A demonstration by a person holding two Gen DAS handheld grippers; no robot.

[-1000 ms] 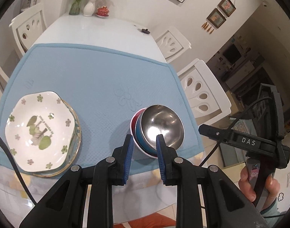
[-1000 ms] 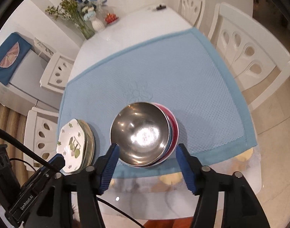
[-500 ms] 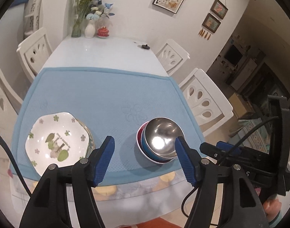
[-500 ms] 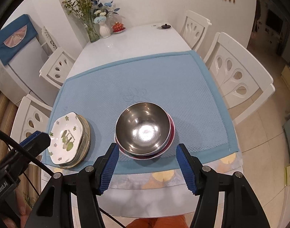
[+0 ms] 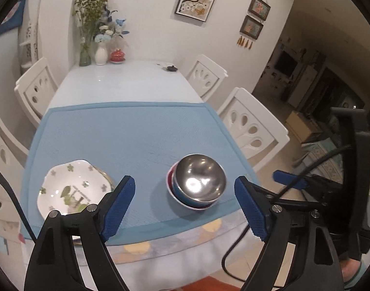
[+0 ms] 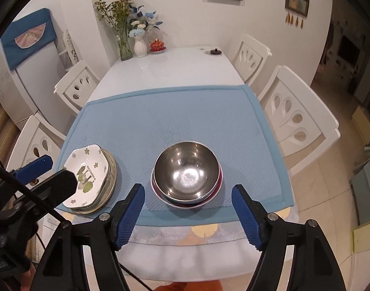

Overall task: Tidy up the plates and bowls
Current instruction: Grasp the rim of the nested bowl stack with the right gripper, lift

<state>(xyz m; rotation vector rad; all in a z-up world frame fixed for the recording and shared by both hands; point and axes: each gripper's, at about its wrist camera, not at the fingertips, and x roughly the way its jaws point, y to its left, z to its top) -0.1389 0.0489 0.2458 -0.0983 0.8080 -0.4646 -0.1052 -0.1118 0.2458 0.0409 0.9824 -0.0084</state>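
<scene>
A steel bowl sits nested in a blue bowl and a red bowl, near the front edge of the blue mat. A flowered white plate tops a stack of plates at the mat's front left. My left gripper is open and empty, held back above the table's front edge. My right gripper is open and empty, also back from the bowls.
White chairs stand along both sides of the table. Vases of flowers, a red lidded cup and a small dark object stand at the far end of the white table.
My left gripper has opened from nearly shut at the bowls' rim and drawn back and up. My right gripper has also drawn back, still open. The bowls and plates have stayed put.
</scene>
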